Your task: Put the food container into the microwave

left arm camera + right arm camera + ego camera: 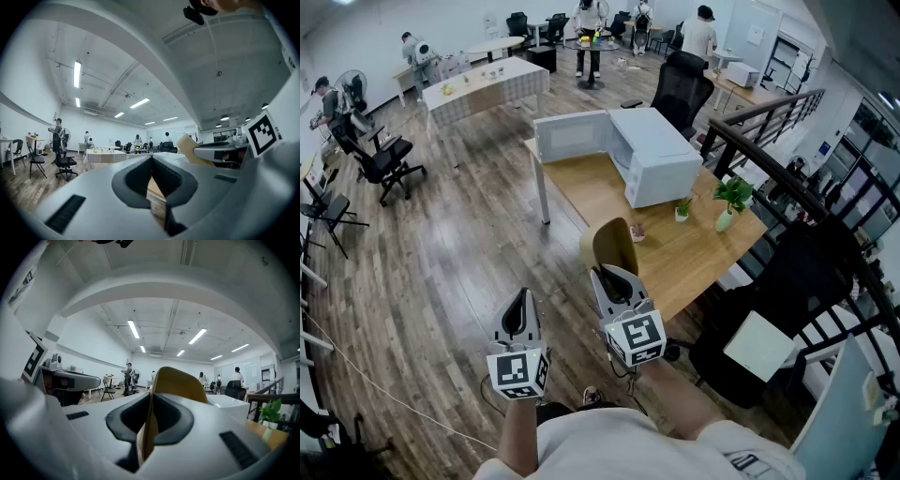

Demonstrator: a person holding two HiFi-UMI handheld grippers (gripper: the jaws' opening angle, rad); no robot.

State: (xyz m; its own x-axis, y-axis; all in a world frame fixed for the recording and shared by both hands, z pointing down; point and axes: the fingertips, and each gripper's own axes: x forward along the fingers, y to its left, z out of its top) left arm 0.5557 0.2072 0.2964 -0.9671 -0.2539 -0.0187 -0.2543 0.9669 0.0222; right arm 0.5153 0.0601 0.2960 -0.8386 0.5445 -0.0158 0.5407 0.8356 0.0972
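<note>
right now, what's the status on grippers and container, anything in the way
Left gripper shut, empty. Right gripper shut on the container. Microwave door open; nothing seen in the way.

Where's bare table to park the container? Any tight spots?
Bare table beside the microwave, in front of its open door; also the near corner below the plants. Tight in the strip between microwave, plants and the small pot.

Wooden floor (469,244), office chairs (386,161), strip lights (77,74) overhead.
</note>
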